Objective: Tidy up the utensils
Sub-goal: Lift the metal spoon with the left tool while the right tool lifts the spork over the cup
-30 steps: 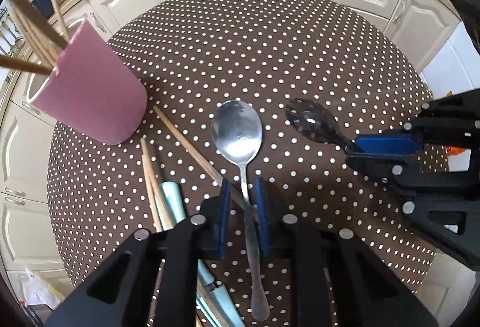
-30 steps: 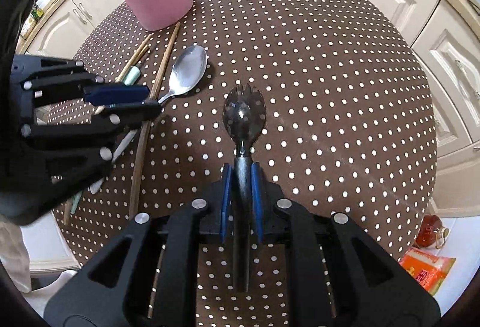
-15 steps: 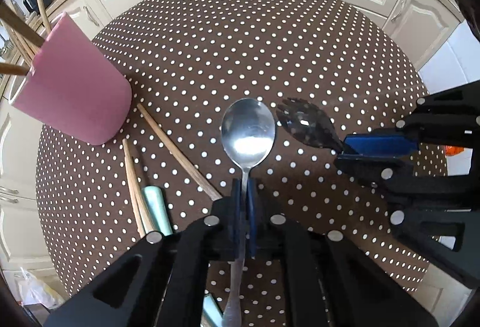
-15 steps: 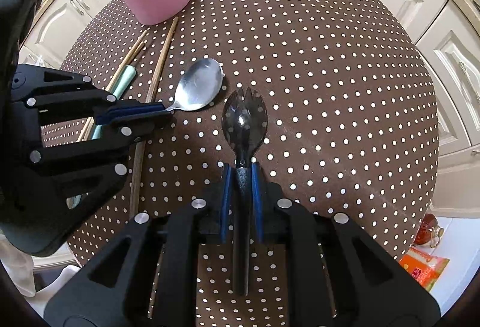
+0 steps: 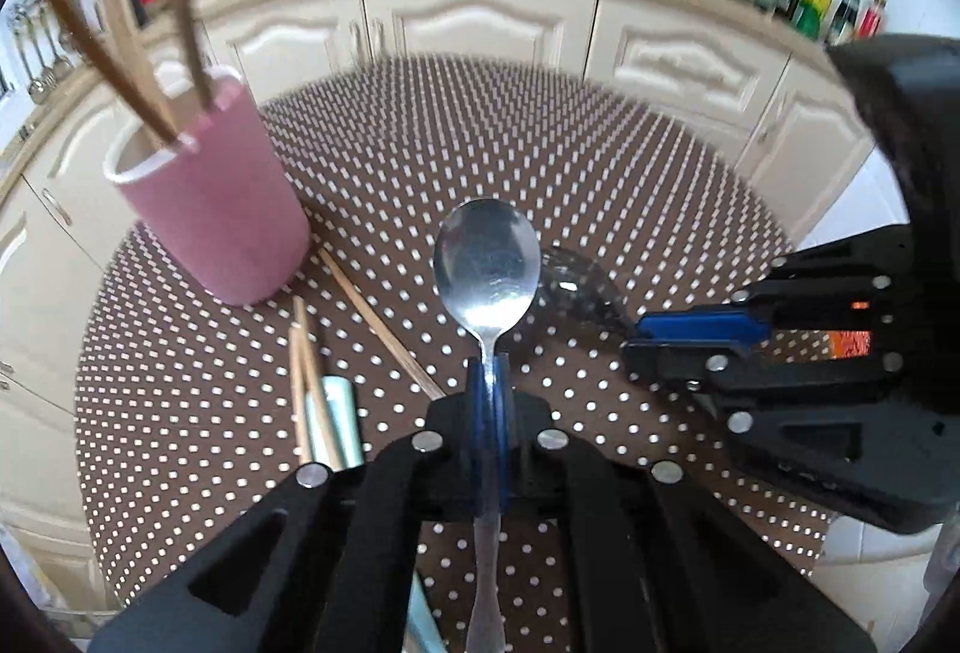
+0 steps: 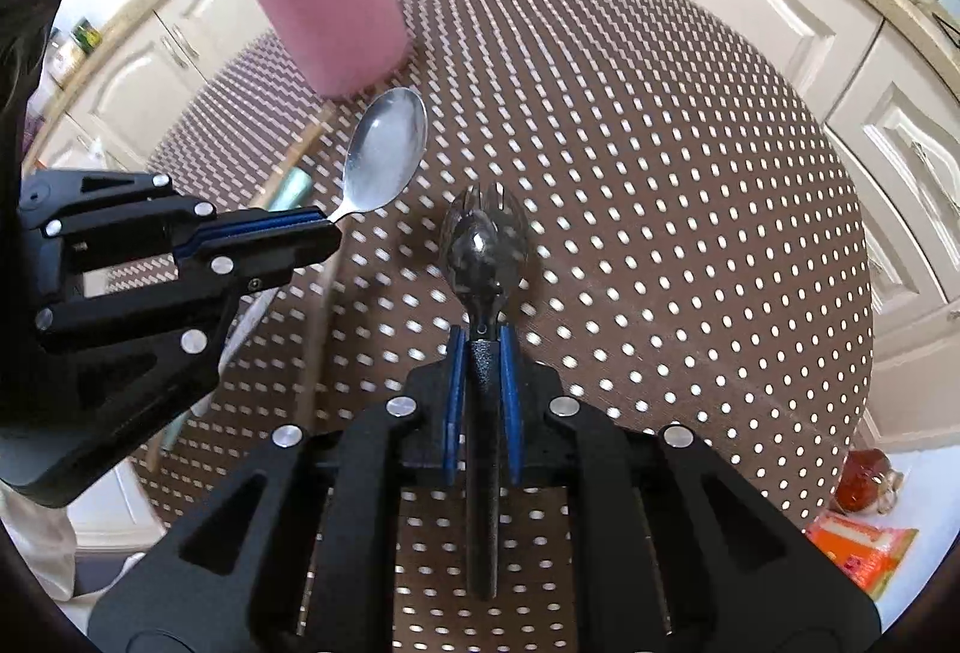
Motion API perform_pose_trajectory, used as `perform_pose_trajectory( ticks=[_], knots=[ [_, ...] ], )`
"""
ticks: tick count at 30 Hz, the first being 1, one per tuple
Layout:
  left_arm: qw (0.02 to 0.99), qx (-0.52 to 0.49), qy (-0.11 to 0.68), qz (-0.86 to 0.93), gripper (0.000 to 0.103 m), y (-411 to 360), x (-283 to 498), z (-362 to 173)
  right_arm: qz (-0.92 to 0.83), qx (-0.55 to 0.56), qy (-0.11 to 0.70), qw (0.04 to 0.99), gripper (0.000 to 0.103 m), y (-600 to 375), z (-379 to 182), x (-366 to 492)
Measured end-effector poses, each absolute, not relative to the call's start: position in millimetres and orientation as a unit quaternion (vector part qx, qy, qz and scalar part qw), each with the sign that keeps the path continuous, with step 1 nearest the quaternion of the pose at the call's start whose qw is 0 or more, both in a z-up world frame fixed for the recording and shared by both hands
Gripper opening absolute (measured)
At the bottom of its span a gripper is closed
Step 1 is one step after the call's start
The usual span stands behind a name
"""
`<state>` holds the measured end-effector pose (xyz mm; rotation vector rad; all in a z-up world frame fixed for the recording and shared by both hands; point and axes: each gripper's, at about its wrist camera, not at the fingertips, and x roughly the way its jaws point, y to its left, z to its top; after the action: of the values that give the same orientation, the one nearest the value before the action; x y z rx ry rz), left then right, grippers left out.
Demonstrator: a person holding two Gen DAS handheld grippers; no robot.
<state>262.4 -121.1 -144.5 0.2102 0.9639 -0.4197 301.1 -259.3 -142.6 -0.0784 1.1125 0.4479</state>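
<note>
Left wrist view: left tool [image 5: 489,383] clamped on spoon [image 5: 486,269] neck, bowl pointing far, lifted off the surface [image 5: 600,161]. Pink cup [image 5: 210,209] sits far-left of it, nearer this hand. Right tool [image 6: 480,353] grips the dark spork [image 6: 483,239] handle, pointing far.
</note>
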Motion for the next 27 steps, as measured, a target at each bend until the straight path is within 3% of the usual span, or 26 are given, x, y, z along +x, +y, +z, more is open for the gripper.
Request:
perform_pose_trajectory(
  ticks=[13,27],
  knots=[
    [0.914,0.047,0.347,-0.203,0.003,-75.9,195.7,-97.9,0.267,0.01,0.416,0.869,0.012,-248.9,-85.2,259.9],
    [0.938,0.002,0.302,-0.171,0.003,-23.9,169.3,-79.8,0.285,0.024,0.376,0.881,0.012,-222.8,-70.7,245.8]
  ],
)
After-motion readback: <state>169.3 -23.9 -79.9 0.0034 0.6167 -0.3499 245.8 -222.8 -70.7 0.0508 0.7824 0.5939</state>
